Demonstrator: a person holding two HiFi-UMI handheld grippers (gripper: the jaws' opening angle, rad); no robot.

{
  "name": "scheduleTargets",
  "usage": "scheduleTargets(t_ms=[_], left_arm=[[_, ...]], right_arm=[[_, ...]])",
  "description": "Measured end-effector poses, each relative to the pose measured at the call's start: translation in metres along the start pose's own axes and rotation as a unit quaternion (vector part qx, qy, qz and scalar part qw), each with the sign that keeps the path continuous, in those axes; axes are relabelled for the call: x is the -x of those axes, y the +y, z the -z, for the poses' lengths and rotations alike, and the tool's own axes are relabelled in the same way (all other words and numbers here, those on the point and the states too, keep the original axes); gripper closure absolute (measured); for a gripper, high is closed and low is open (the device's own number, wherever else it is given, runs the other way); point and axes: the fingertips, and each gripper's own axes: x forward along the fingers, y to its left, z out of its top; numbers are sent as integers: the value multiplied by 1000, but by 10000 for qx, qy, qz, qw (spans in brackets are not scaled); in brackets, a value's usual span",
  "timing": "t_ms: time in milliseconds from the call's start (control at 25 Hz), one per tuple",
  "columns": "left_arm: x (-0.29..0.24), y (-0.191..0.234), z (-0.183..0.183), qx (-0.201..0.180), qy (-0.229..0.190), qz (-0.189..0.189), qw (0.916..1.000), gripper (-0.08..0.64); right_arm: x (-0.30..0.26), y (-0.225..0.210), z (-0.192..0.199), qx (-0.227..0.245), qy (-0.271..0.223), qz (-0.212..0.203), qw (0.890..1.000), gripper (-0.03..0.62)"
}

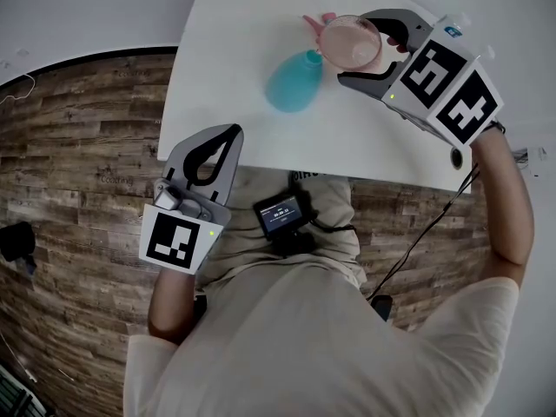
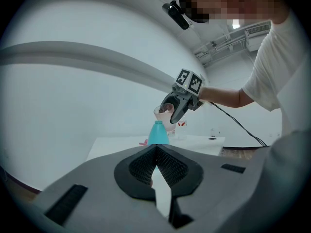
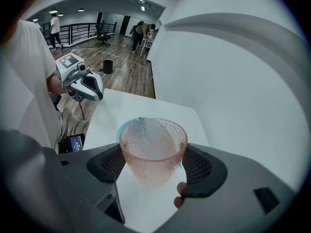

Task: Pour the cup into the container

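Note:
A teal, bottle-shaped container stands on the white table. My right gripper is shut on a clear pink dimpled cup and holds it just right of and above the container's neck. In the right gripper view the cup sits between the black pads, with the container's rim showing behind it. I cannot make out what is in the cup. My left gripper hangs shut and empty over the table's near edge. From the left gripper view, the cup hovers over the container.
A small pink object lies on the table behind the cup. A device with a lit screen hangs at the person's waist, and a cable runs down at the right. Wooden floor lies left of the table.

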Motion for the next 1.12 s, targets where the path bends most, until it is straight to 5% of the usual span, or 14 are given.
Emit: scheduleTargets(t_ms=[1120], left_arm=[[0,1,0,-5,-20,10,10000,549]], right_arm=[[-2,-3,1,261,254,117,9993,222]])
